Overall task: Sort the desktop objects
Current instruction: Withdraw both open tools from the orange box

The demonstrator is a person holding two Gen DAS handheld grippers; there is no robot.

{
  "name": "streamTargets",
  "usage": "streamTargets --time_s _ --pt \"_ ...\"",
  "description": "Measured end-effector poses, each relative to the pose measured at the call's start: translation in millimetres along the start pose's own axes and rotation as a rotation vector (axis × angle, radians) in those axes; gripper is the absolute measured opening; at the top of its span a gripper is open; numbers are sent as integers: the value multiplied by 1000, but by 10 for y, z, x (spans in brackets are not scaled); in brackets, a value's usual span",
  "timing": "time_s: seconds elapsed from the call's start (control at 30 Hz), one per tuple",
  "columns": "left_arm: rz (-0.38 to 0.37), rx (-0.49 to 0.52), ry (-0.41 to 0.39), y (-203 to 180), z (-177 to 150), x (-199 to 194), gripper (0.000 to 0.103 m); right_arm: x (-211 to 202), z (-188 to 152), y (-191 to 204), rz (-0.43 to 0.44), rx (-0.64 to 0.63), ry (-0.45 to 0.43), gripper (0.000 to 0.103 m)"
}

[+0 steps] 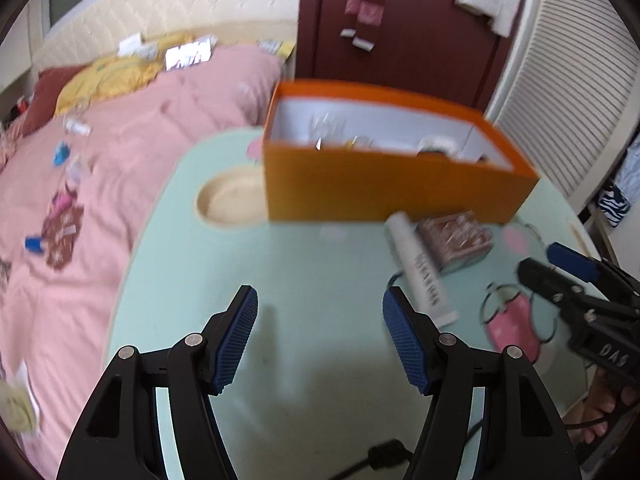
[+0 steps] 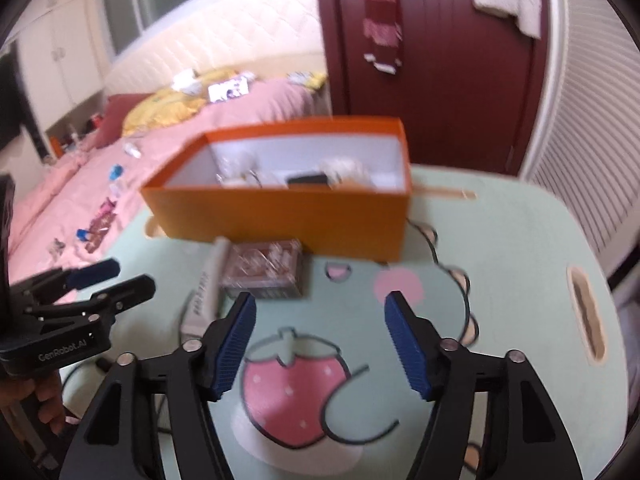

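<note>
Both tongs, left (image 1: 320, 332) and right (image 2: 320, 336), gape half-wide, empty, above the table (image 1: 320, 264). Tube (image 1: 420, 268) and packet (image 1: 456, 238) lie mid-table, touching, against the box (image 1: 384, 188); grabbing one may drag the other.

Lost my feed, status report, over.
Both hand-held grippers open, empty: left, right. White tube and clear box lie before orange box. Nothing blocking.

A bedroom in a home: past the gripper's left side lies a bed with a soft pink blanket (image 1: 132, 128), a yellow pillow (image 1: 108, 80) and a cream padded headboard (image 1: 168, 8); straight ahead, a dark red wooden door (image 2: 432, 60) with a striped scarf (image 2: 382, 20) hanging on it
</note>
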State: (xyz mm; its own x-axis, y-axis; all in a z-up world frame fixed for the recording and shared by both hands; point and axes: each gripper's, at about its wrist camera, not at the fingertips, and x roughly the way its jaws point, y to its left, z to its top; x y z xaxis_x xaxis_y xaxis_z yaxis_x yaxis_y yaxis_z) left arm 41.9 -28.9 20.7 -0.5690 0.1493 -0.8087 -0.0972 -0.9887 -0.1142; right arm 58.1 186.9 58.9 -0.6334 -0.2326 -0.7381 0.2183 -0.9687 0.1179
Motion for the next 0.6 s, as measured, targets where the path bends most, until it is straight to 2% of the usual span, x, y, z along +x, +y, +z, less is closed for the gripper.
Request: streamTargets --time_s 0.03,0.1,0.17,0.23,0.27,0.33,0.4,0.57,0.6 --pt "2 -6 10 22 -29 31 67 26 -18 -33 1 19 13 69" --pt "34 5 -5 13 -65 53 78 96 -39 -93 -12 49 47 70" --pt "70 30 -19 -29 -100 74 83 161 -55 -125 -33 62 73 72" --pt "80 41 -23 -55 -123 89 87 219 -64 -128 -63 56 89 89" --pt "79 40 -20 -57 -129 93 89 261 -73 -108 -85 42 100 103" --pt "86 28 -10 -41 -128 104 97 327 -107 -22 -156 -22 106 103" --pt "90 23 4 -27 -126 117 102 342 -111 22 -141 -40 104 103" --pt "90 21 5 0 -128 154 102 344 -104 23 -135 -42 103 103" --pt "90 21 5 -1 -128 155 102 322 -199 91 -138 -42 101 103"
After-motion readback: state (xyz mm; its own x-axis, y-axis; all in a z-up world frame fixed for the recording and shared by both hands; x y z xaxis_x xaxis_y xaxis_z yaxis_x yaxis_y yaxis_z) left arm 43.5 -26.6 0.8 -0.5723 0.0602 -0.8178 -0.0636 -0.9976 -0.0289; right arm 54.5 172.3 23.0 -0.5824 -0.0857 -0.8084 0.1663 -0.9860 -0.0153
